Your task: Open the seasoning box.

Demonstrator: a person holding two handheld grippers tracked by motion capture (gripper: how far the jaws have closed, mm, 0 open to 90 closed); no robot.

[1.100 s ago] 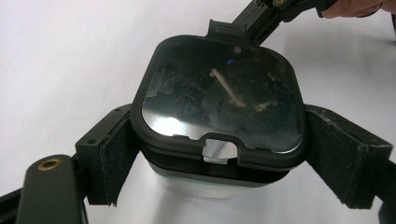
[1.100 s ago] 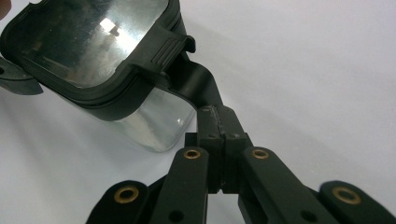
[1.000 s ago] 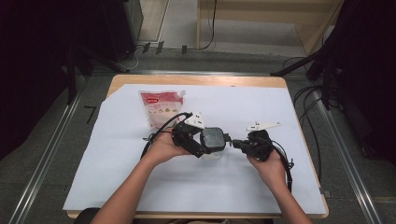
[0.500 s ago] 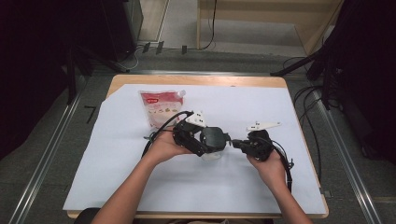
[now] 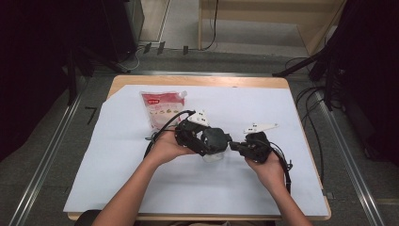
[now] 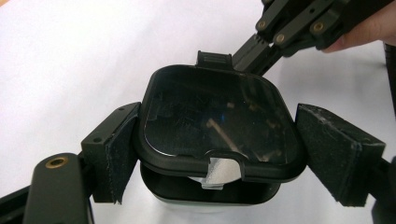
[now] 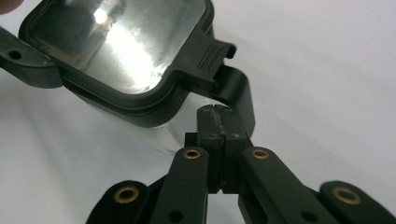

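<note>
The left gripper (image 5: pixel 214 141) clamps the light, rigid, slick container (image 6: pixel 217 135) by its sides while the closed right gripper (image 7: pixel 217 112) nudges its latch tab (image 7: pixel 205 58).

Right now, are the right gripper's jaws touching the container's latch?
Touching. The right gripper view shows the right gripper, jaws shut together, tips pressed against the black latch hanging under the lid tab.
</note>
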